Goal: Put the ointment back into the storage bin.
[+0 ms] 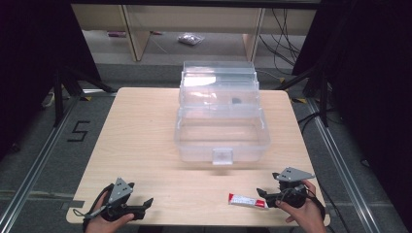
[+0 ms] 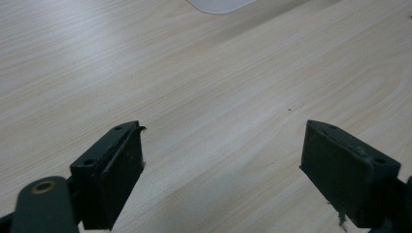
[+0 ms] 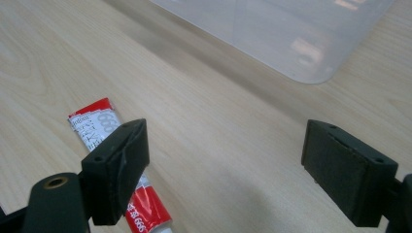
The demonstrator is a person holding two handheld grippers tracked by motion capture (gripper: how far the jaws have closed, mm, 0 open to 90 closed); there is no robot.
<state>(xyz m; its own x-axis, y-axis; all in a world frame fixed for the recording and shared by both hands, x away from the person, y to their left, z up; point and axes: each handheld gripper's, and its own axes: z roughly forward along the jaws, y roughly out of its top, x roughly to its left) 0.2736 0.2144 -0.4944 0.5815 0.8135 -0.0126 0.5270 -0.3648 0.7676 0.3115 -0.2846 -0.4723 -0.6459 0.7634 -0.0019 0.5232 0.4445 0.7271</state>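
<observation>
A: So what've we got? There's a red and white tube [image 1: 248, 201] lying flat near the front edge of the table [image 1: 145, 136], on our right side. White end with print, red toward the other end.

B: Yep, and our right gripper [image 1: 266, 195] sits just beside it. In the right gripper view its jaws are spread wide, the tube [image 3: 121, 165] running under the left one, nothing pinched.

A: Left gripper [image 1: 145, 204] is at the front left corner, well apart from the tube. Jaws spread too, bare wood between them.

B: Mid-table we have a clear plastic box [image 1: 221, 121] with its tiered trays folded open. Light wood top, grey floor, black curtains either side, cables at the back right.
</observation>
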